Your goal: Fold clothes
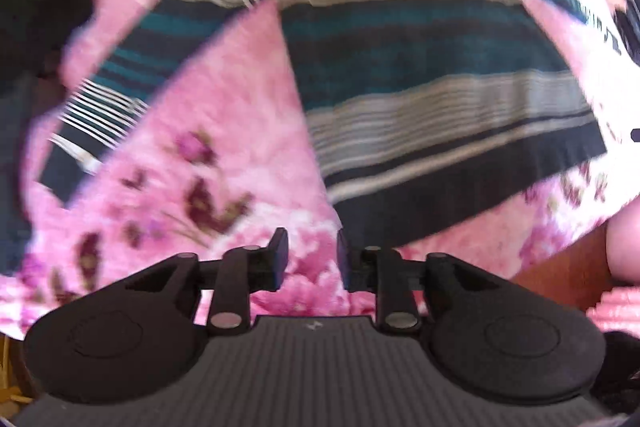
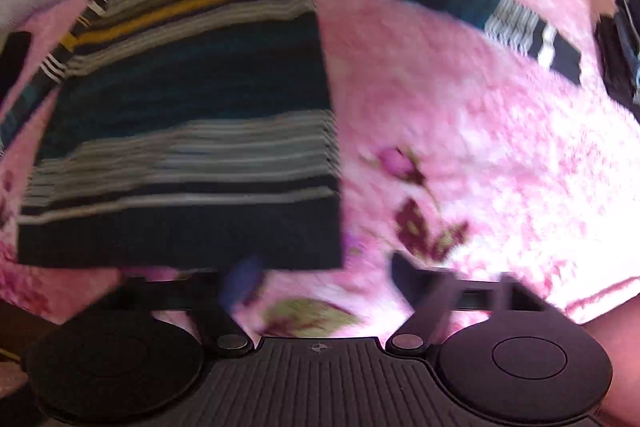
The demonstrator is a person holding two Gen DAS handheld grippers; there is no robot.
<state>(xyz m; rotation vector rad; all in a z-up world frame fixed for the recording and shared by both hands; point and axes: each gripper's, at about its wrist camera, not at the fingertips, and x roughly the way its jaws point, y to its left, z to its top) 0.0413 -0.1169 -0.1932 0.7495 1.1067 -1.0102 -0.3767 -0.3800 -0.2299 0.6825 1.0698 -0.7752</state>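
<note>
Below, I see the long-sleeved knit sweater striped in navy, teal, grey and mustard (image 1: 420, 39) lying flat on the fluffy pink floral blanket (image 1: 224, 131), filling the upper centre and right of the left wrist view. My left gripper (image 1: 312, 259) hangs above the blanket, jaws parted and empty. My right gripper (image 2: 320, 275), blurred, is spread wide, grasping nothing, by the sweater's lower right corner.
</note>
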